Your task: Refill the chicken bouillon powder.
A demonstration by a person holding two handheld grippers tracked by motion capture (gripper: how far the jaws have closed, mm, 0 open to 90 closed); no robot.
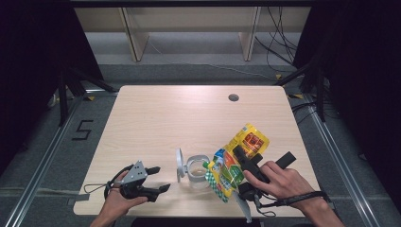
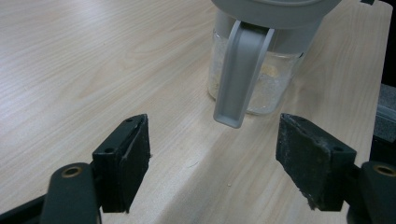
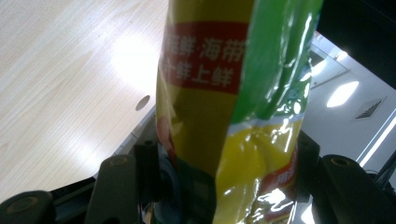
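Right tool (image 1: 246,163), at about five o'clock on the worktop (image 1: 156,118), is clamped on a glossy snack bag (image 1: 236,165); in the right gripper view the crinkled yellow-and-green foil (image 3: 219,93) stands pinched between the two black jaws, with a red printed band across it. From the high view the bag is tilted with its lower end down toward the mouth of a small clear jar (image 1: 197,174), which reads as pouring its contents in, and the person's right hand (image 1: 279,182) steadies the handle behind. At seven o'clock the left tool (image 1: 158,178) is held low over the wood in the left hand (image 1: 118,201), its jaws set wide apart and gripping nothing; it points toward the jar from the side, probably ready to brace it while the bag empties. In the left gripper view the flat rubber-faced pads (image 2: 123,161) frame the jar (image 2: 254,79), a round vessel of clear plastic or glass with pale crumbs inside and a grey collar with a long grey latch hanging down its front. Its grey hinged lid (image 1: 180,163) stands flipped open at the nine o'clock side, clear of the mouth. Farther back the pale wood-grain surface runs smooth and bare to a round cable hole (image 1: 233,98) at one o'clock
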